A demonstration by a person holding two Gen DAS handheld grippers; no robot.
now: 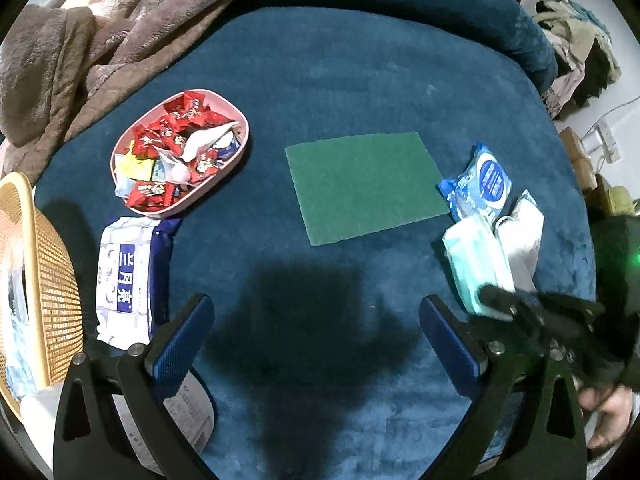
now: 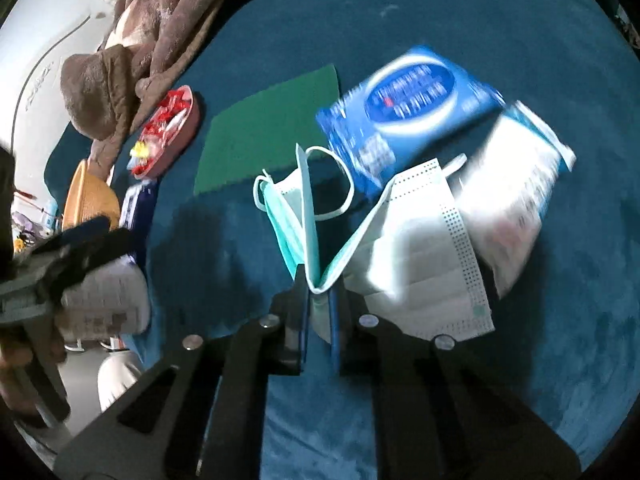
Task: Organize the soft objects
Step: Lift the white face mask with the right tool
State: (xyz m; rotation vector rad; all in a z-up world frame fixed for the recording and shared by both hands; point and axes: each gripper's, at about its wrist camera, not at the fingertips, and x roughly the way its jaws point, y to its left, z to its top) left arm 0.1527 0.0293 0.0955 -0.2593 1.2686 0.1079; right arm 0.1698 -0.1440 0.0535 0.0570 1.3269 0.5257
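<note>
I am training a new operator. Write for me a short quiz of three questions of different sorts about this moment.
1. True or false: the right gripper is shut on face masks.
2. Multiple choice: what lies in the pink tray? A) wrapped candies B) coins C) batteries
3. Short answer: which thing lies flat on the blue surface between the pink tray and the blue wipes pack?

Key
1. True; its jaws pinch the edge of the masks.
2. A; mostly red wrappers.
3. The green cloth.

The left gripper is open and holds nothing.
</note>
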